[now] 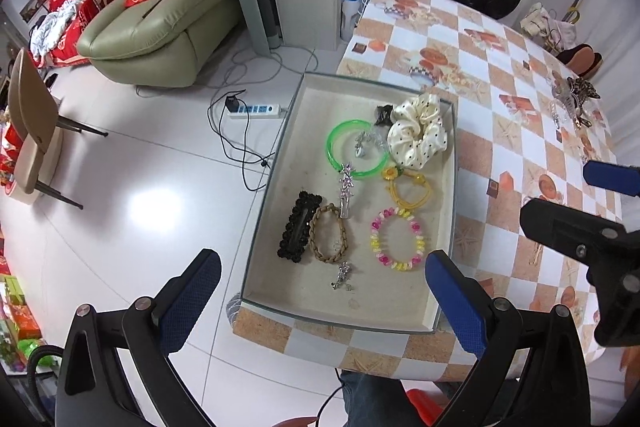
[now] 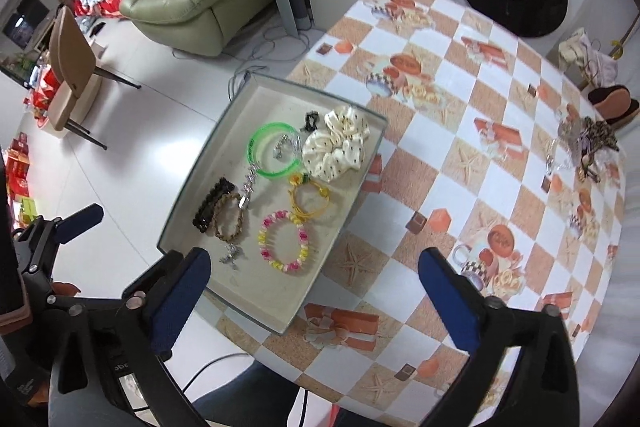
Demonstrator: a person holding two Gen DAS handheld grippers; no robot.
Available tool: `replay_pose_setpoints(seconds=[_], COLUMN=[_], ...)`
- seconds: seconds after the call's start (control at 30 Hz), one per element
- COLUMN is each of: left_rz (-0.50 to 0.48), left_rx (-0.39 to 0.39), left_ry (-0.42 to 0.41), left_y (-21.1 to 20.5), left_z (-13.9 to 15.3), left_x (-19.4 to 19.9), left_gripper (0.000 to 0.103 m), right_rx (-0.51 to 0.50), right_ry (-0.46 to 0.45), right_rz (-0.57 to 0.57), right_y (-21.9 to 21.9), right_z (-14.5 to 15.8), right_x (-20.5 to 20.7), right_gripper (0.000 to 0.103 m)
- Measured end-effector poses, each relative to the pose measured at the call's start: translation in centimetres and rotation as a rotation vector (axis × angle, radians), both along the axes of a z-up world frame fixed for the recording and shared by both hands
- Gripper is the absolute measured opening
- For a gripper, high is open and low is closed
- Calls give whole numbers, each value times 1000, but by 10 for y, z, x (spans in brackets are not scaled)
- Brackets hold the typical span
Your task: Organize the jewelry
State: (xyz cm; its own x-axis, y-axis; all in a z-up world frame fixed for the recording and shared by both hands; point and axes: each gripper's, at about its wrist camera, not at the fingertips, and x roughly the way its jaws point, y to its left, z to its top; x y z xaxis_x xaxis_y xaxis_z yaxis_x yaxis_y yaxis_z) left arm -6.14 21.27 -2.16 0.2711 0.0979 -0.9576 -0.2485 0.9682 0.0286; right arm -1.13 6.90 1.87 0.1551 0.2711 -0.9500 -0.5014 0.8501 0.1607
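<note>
Checkered cloth covers the bench (image 2: pixel 460 155), and our tray (image 1: pixel 276 195) sits at its near left corner, already gathering a green bangle (image 1: pixel 357 149), a scrunchie (image 1: pixel 419 131) and a beaded bracelet (image 1: pixel 398 240), presumably so they stay together. Both our left hand-held gripper (image 1: pixel 322 281) and right hand-held gripper (image 2: pixel 314 279) hover released, holding nothing. Only the right view clearly shows the loose pile of pieces (image 2: pixel 586 147) far right, well apart from the tray.

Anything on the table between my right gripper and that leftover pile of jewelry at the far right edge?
Nothing visible. The right gripper is open over bare tablecloth, and the pile lies beyond it with only cloth between. The tray sits off to the left.
</note>
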Motion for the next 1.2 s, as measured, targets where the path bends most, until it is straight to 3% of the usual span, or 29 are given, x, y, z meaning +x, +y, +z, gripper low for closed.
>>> replay_pose_setpoints(seconds=[0.2,0.4,0.63,1.2], left_rz=[5,8,7,-5], left_rx=[6,38,13,18], left_ry=[-20,-27,0,4], left_y=[0,1,3,0], left_z=[14,29,39,43], left_x=[-3,-7,-10,-14], left_gripper=[103,103,103,103], right_rx=[2,9,-13,-38], right_ry=[-44,-1,-30,-53], right_rz=[-7,-10,-15,-8], right_y=[-1,-2,-4,-1], right_z=[19,30,40,49], right_x=[-1,-1,-5,-8], right_gripper=[103,103,103,103])
